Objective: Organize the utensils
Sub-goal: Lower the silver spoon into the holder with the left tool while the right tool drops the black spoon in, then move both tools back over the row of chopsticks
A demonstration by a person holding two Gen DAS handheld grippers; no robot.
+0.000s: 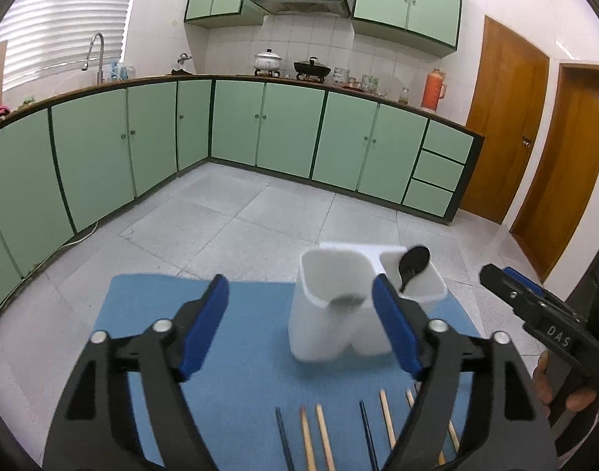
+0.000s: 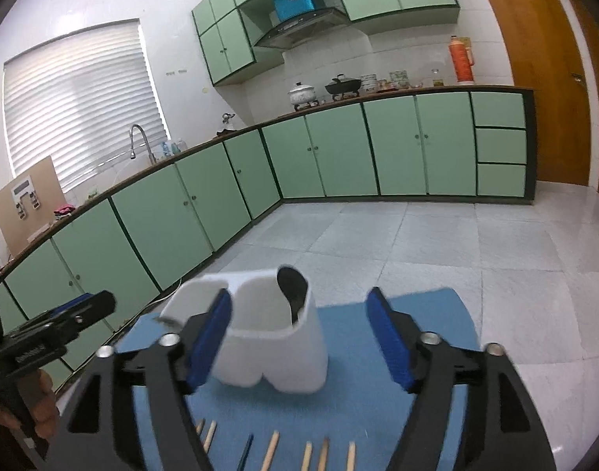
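Observation:
A white two-compartment utensil holder (image 1: pixel 330 314) (image 2: pixel 272 349) stands on a blue mat (image 1: pixel 240 384) (image 2: pixel 358 412). A black spoon (image 1: pixel 413 265) (image 2: pixel 293 288) stands in its right compartment. A blurred metal utensil (image 1: pixel 346 300) sits at the rim of the left compartment. Several wooden and dark chopsticks (image 1: pixel 323 435) (image 2: pixel 311 455) lie in a row on the mat in front of the holder. My left gripper (image 1: pixel 299 318) is open and empty, above the mat just before the holder. My right gripper (image 2: pixel 299 333) is open and empty, straddling the holder's right side; it also shows in the left wrist view (image 1: pixel 495 274).
The mat lies on a low surface over a grey tiled floor (image 1: pixel 221 216). Green kitchen cabinets (image 1: pixel 260 129) run along the back and left. Wooden doors (image 1: pixel 507 117) stand at the right. The left gripper appears in the right wrist view (image 2: pixel 95 306) at the left edge.

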